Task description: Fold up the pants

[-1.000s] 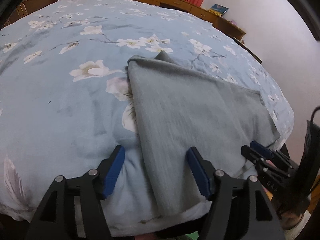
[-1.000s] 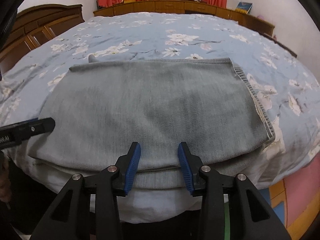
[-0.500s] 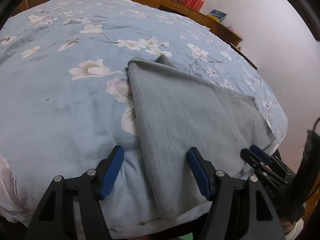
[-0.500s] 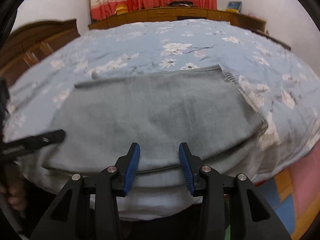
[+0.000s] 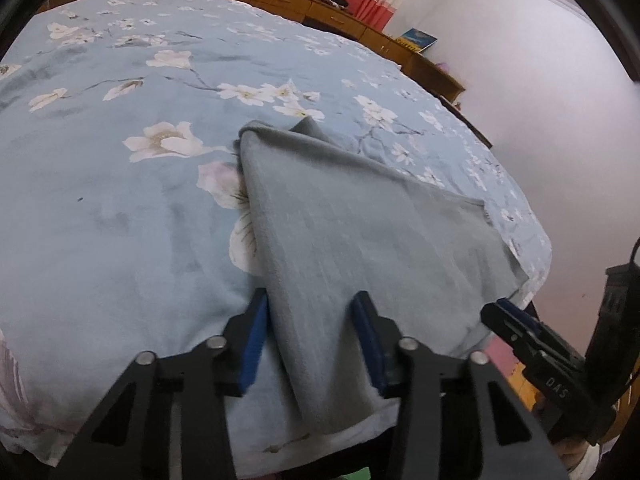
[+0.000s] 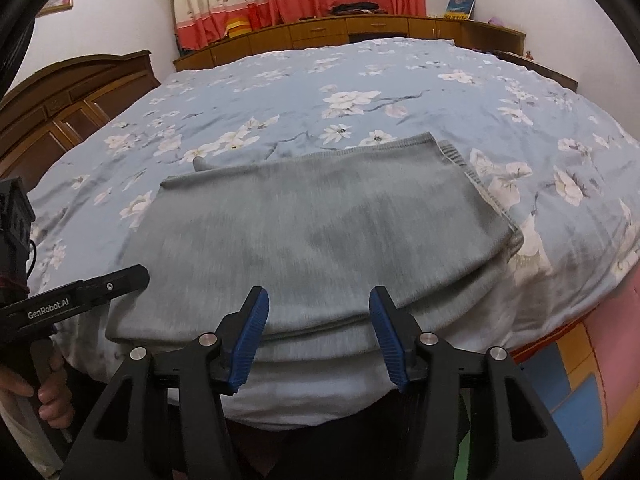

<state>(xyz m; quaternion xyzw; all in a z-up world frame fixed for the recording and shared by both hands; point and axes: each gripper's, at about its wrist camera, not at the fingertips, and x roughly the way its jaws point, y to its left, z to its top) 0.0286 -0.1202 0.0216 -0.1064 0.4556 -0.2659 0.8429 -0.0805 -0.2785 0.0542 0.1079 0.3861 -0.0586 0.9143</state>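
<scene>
The grey pants (image 6: 312, 232) lie folded into a flat rectangle at the near edge of the bed; they also show in the left wrist view (image 5: 360, 240). My left gripper (image 5: 314, 340) is open, its blue pads astride the pants' near left corner, holding nothing. My right gripper (image 6: 318, 332) is open just in front of the pants' near edge, holding nothing. Each gripper shows in the other's view: the right one (image 5: 520, 332) and the left one (image 6: 84, 296).
The bed (image 6: 400, 80) has a blue floral cover. A wooden headboard (image 6: 72, 100) stands at the left, low wooden cabinets (image 6: 340, 32) and curtains at the back. A colourful floor mat (image 6: 580, 380) lies below the bed's right edge.
My left gripper has narrowed its jaws and shifted right onto the pants' near left corner. My right gripper has pulled back and tilted up, so more of the room shows.
</scene>
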